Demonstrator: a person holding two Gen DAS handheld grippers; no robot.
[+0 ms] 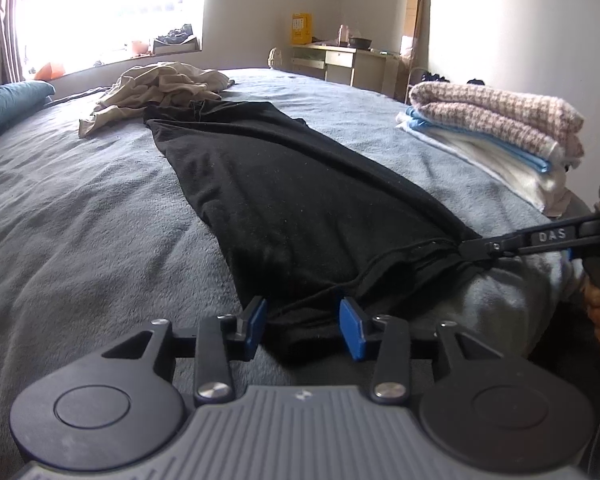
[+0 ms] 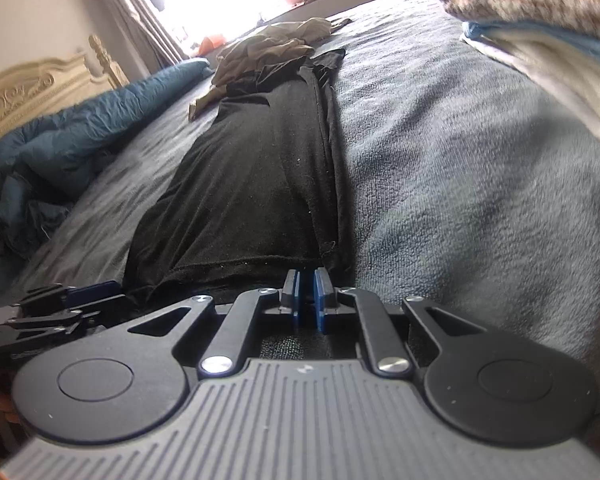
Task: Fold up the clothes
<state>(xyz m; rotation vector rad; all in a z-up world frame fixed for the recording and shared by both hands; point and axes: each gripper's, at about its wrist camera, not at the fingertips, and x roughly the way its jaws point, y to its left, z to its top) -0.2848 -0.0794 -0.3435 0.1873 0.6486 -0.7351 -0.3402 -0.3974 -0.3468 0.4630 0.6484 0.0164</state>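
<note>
Right fingers (image 2: 307, 300): blue pads pinched nearly together on the near right corner of the black garment (image 1: 284, 200), hem bunched at the tips. Grip looks firm.

Left fingers (image 1: 303, 326): pads parted to a middling gap, the near hem lying between them, neither pad visibly pressing. Not a grip yet, as we read it.

Garment lies long and narrow on the grey bed (image 1: 80, 220), already doubled lengthwise, far end reaching toward the beige heap (image 1: 160, 86). Folded stack (image 1: 500, 128) sits well apart on the right.

Step in hand, our judgement: take both near corners and carry them to the far end.

To do it well:
- We close the left pads on all layers, right at the corner.
- We match both heights before lifting, hem taut between the grips.
- We lift only enough to clear, so the far half stays put.
- We stop short of the beige heap.
</note>
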